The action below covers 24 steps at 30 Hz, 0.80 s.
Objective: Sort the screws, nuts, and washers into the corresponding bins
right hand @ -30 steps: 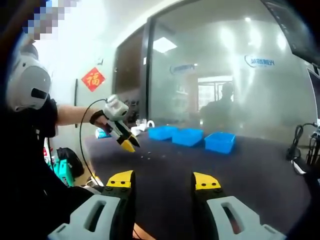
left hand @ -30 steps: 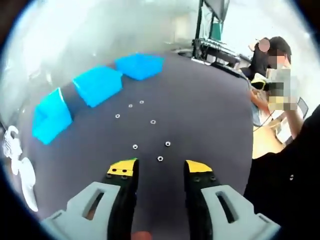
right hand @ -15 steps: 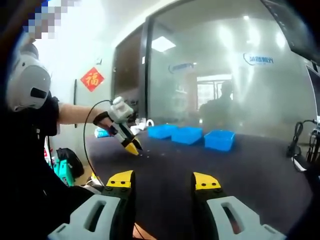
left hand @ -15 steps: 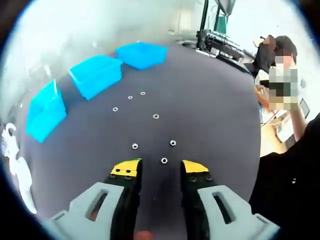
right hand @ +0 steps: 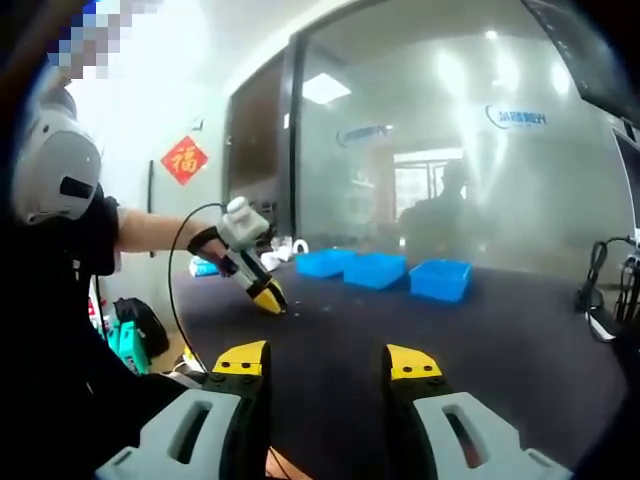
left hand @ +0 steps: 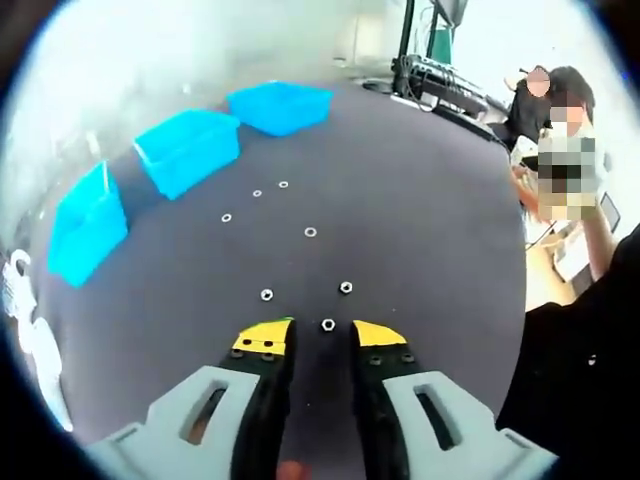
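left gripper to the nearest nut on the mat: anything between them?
Nothing visible. The small silver nut lies on bare dark mat just ahead of the left gripper, in line with the gap between its yellow-tipped jaws.

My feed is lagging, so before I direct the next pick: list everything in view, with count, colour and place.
bins: three, blue, in a row at the table's far edge.
small parts: seven, silvery, loose on the table; the nearest lies just ahead of the left gripper.
table: one, dark.
monitor stand: dark, far edge.
red sign: one, on the wall.
seated person: one, beyond the table.
left gripper: yellow-tipped jaws open.
right gripper: jaws open, held back from the table.
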Tool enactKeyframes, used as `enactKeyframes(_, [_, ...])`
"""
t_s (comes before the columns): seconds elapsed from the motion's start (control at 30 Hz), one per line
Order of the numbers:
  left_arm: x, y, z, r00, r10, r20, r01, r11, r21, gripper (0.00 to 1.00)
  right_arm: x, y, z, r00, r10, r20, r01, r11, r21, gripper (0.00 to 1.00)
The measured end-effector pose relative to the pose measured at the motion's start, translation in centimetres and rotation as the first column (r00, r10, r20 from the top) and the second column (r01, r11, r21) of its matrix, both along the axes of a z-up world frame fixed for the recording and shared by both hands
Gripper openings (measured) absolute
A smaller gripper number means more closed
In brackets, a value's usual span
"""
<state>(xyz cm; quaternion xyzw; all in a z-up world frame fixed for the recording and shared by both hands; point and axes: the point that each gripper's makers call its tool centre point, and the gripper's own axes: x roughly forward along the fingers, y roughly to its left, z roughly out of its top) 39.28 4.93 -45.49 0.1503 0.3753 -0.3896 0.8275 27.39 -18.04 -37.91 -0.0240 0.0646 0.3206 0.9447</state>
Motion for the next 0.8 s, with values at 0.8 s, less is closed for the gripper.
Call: enactKeyframes(0.8, [-0.07, -0.25, -0.61, 0.999, -0.015, 0.030, 0.015, 1.000, 0.011, 0.07, -0.07, 0.05, 0.28, 1.000, -0.001, 0.006, 0.001, 1.000, 0.001, 0.40])
